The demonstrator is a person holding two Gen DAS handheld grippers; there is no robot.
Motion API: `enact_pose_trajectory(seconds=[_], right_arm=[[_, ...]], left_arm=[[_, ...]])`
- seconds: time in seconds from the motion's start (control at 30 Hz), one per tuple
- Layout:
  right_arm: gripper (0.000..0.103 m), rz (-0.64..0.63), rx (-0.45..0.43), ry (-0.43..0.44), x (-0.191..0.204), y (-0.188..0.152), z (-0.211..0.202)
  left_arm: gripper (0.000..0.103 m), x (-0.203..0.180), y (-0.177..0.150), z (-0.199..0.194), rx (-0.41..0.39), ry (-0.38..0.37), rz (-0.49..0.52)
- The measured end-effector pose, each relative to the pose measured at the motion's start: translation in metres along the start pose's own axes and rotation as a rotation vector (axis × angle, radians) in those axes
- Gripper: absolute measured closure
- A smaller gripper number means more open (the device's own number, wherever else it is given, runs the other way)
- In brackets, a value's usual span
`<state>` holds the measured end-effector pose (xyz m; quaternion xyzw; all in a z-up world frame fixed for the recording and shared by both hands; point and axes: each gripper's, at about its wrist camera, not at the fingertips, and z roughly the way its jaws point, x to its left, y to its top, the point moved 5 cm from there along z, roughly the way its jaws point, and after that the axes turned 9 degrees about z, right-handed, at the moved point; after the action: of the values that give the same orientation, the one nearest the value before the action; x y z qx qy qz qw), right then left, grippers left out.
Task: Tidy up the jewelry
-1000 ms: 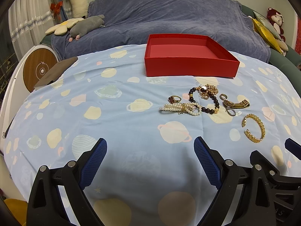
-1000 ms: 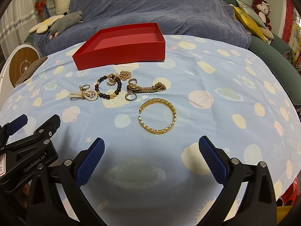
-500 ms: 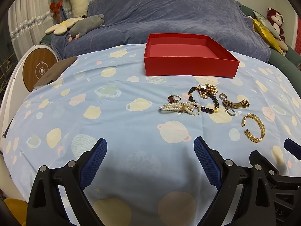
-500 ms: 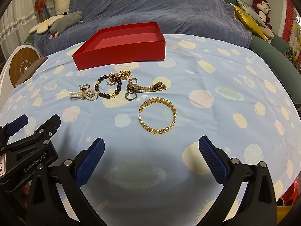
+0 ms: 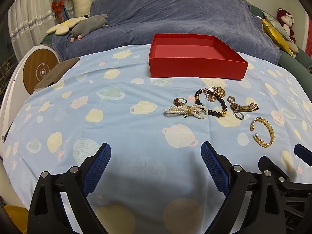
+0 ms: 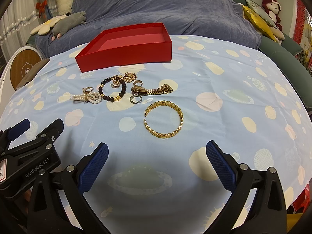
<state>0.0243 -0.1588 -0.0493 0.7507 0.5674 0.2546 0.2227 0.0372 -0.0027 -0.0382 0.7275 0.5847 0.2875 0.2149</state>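
Note:
An empty red box (image 5: pixel 197 69) (image 6: pixel 124 53) stands at the far side of the blue planet-print cloth. In front of it lies loose jewelry: a pearl bracelet (image 5: pixel 186 111) (image 6: pixel 87 98), a dark bead bracelet (image 5: pixel 212 113) (image 6: pixel 112 98), a gold chain pile (image 5: pixel 218 91) (image 6: pixel 128 76), a gold watch band (image 5: pixel 244 107) (image 6: pixel 152 91), rings (image 5: pixel 180 101) (image 6: pixel 135 99), and a gold cuff bangle (image 5: pixel 263 129) (image 6: pixel 164 120). My left gripper (image 5: pixel 156 161) is open and empty, near of the pearls. My right gripper (image 6: pixel 157 161) is open and empty, just near of the bangle.
A blue-covered sofa (image 5: pixel 175 19) with plush toys (image 5: pixel 87 24) sits behind the table. A round white and wood device (image 5: pixel 40 71) and a brown pad (image 5: pixel 56 74) are at the left edge. Cushions and a red monkey toy (image 6: pixel 272 7) are at the right.

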Motion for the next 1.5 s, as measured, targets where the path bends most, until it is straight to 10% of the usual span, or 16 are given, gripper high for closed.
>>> enact_pose_trajectory(seconds=[0.9,1.5], right_arm=[[0.008,0.046,0.021,0.012,-0.017,0.014,0.031],[0.050,-0.008,0.023,0.024,-0.006,0.020,0.049]], left_arm=[[0.012,0.026,-0.001,0.012,0.041,-0.020,-0.105],[0.012,0.036,0.010,0.020,0.028,-0.080,-0.143]])
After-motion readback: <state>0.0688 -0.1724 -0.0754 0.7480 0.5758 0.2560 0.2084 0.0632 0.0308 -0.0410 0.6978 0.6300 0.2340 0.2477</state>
